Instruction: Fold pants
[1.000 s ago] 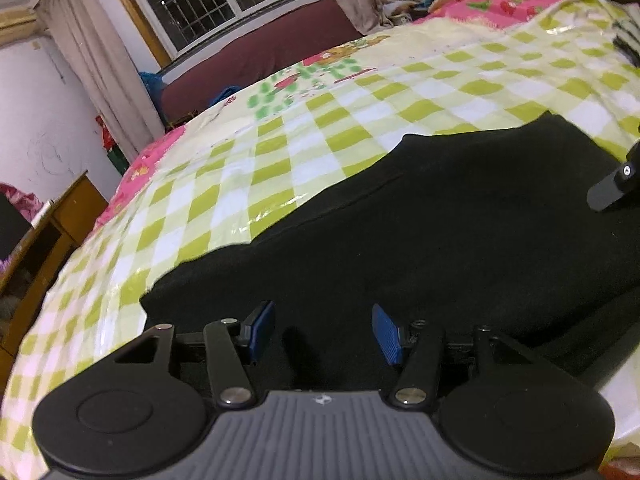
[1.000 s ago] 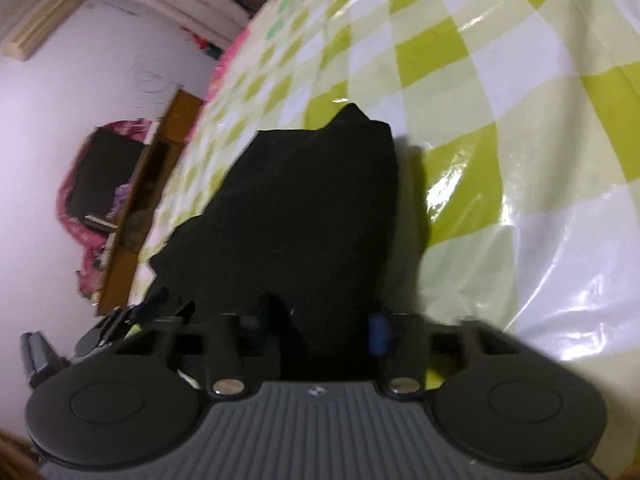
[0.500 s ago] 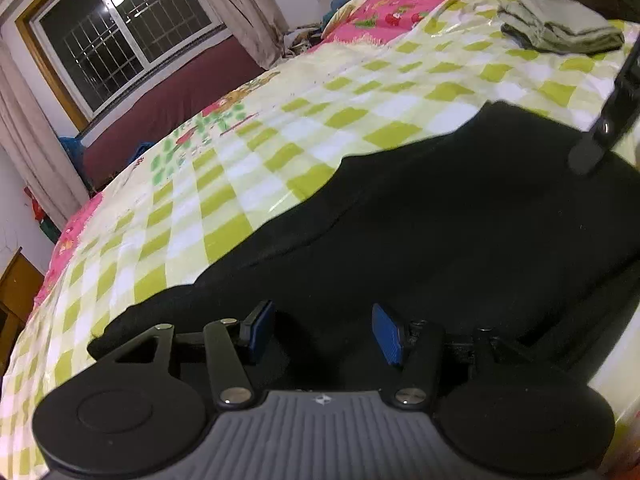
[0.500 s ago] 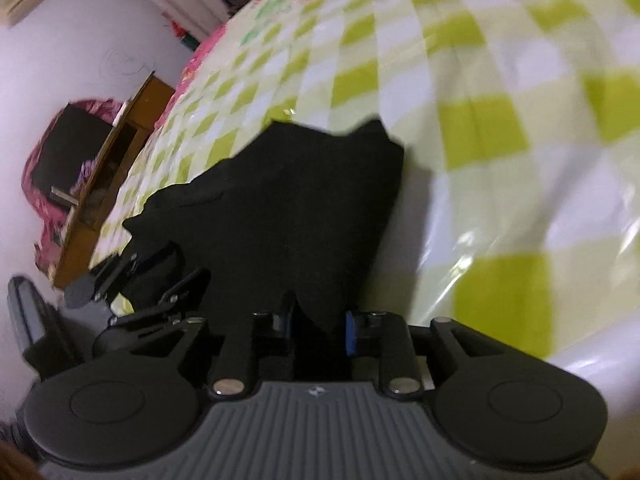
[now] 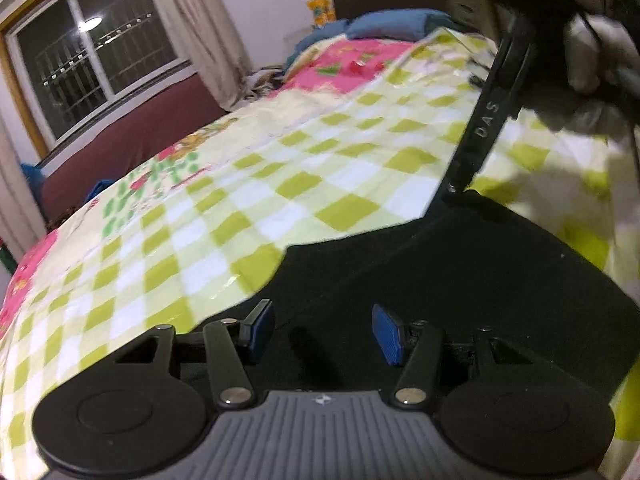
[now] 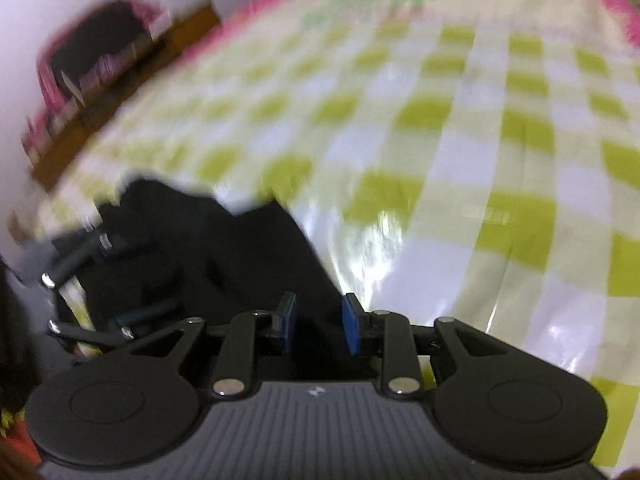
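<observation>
While my left gripper (image 5: 323, 334) hovers low over the black pants (image 5: 460, 276), its blue pads (image 5: 386, 334) stand wide apart with nothing between them. My right gripper (image 6: 316, 326) has its pads a small gap apart with dark cloth between; whether they pinch it I cannot tell. The pants lie on the green checked sheet (image 5: 248, 216), at the near right.

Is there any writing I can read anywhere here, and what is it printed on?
"DAS": on the black arm of the right tool, reaching over the black pants.
Small white logo on each tool's grey body: a symbol, not letters.
Bedsheet cartoon prints: too blurred to read.
</observation>
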Demonstrator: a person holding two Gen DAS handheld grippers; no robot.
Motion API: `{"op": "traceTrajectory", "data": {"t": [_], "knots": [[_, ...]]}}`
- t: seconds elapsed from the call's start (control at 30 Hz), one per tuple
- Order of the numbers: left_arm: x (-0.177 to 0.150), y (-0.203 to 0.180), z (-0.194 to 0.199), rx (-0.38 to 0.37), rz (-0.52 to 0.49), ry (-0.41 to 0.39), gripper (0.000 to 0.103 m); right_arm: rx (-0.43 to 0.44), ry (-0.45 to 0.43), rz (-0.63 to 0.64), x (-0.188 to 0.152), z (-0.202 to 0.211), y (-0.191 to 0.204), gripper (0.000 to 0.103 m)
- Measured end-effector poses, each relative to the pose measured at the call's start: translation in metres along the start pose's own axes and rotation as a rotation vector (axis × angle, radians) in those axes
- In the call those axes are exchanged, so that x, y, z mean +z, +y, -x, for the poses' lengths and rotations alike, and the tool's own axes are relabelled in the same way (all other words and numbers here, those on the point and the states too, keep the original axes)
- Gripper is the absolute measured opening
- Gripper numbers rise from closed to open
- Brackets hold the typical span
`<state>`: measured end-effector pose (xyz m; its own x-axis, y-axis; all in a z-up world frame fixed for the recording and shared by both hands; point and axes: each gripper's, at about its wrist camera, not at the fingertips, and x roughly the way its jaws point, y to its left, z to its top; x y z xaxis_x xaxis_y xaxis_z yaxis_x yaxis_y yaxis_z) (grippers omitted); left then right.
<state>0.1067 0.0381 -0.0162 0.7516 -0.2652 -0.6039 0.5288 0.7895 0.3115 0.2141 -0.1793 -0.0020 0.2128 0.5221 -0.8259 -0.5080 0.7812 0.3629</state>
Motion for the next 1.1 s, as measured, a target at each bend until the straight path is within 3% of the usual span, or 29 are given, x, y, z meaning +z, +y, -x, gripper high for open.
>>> {"op": "traceTrajectory", "data": {"t": [0.13, 0.23, 0.43, 0.47, 0.53, 0.6, 0.67, 0.77, 0.87, 1.03, 1.1], "knots": [[-0.01, -0.008, -0.01, -0.021, 0.006, 0.016, 0.068, 0.022, 0.094, 0.052, -0.01, 0.011, 0.012, 0.025], [-0.012, -0.007, -0.012, -0.028, 0.046, 0.016, 0.069, -0.039, 0.118, 0.074, -0.009, 0.013, 0.019, 0.025], [-0.013, -0.007, -0.009, -0.016, 0.063, 0.003, 0.071, -0.085, 0.013, 0.036, 0.017, 0.022, 0.021, 0.028], [-0.012, -0.007, -0.01, -0.008, 0.058, 0.001, 0.076, -0.098, 0.017, 0.046, 0.02, 0.017, 0.022, 0.027], [-0.01, -0.008, -0.016, 0.041, 0.044, 0.012, 0.087, -0.194, 0.043, 0.121, 0.019, 0.003, 0.024, 0.033], [-0.007, -0.005, -0.019, 0.06, 0.059, 0.02, 0.089, -0.376, 0.081, 0.164, 0.012, -0.011, 0.019, 0.033], [-0.005, -0.002, -0.016, 0.089, 0.059, 0.011, 0.089, -0.437, 0.073, 0.071, 0.006, -0.005, 0.006, 0.035], [-0.006, 0.004, -0.005, 0.159, 0.052, 0.006, 0.089, -0.276, -0.049, -0.126, -0.015, 0.037, -0.003, 0.035], [-0.009, 0.015, 0.006, 0.199, 0.082, 0.016, 0.089, -0.094, -0.116, -0.276, -0.054, 0.056, 0.004, 0.035], [-0.018, 0.018, 0.037, 0.247, 0.075, 0.05, 0.088, 0.096, -0.173, -0.491, -0.109, 0.037, 0.001, 0.038], [-0.024, 0.017, 0.05, 0.243, 0.081, 0.066, 0.088, 0.182, -0.203, -0.539, -0.12, 0.023, -0.002, 0.051]]}}
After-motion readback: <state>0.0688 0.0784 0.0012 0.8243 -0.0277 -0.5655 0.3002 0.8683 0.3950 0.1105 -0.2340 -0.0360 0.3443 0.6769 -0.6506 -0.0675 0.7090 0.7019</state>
